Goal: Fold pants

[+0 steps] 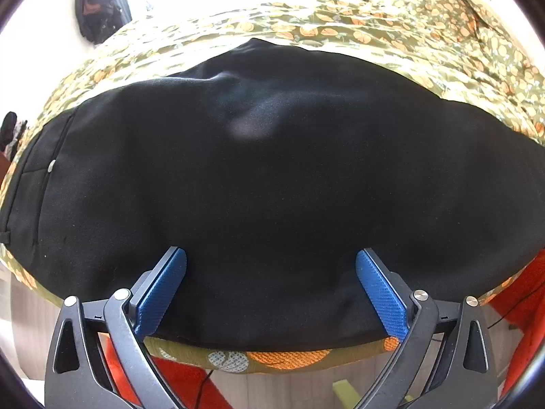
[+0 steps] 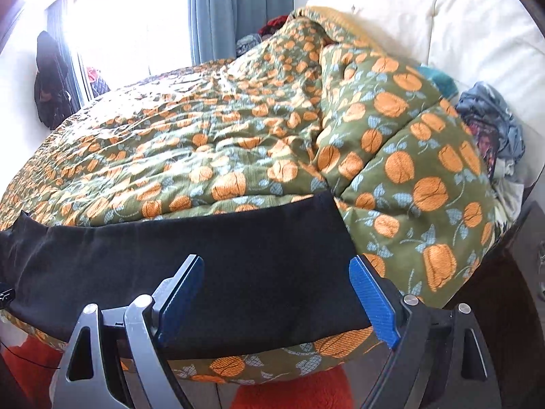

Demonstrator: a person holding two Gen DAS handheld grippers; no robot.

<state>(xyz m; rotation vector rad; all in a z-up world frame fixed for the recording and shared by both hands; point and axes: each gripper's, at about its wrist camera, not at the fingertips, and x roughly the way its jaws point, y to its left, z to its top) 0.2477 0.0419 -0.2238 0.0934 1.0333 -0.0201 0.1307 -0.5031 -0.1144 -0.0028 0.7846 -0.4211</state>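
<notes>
Black pants (image 1: 272,177) lie flat along the near edge of a bed covered by a green quilt with orange pumpkins (image 1: 374,24). A small silver button shows at the waist end on the left. My left gripper (image 1: 270,259) hovers over the near part of the pants, blue pads wide apart, nothing pinched between them. In the right wrist view the leg end of the pants (image 2: 238,255) stretches across the quilt (image 2: 204,143), ending at a straight hem on the right. My right gripper (image 2: 276,267) stands open above that leg end, holding nothing.
A bunched fold of quilt (image 2: 408,156) rises right of the hem. White pillows (image 2: 442,24) and a heap of clothes (image 2: 494,126) lie at the bed's head. Grey curtains (image 2: 238,6) and a bright window are behind. Something orange-red (image 1: 190,385) lies below the bed edge.
</notes>
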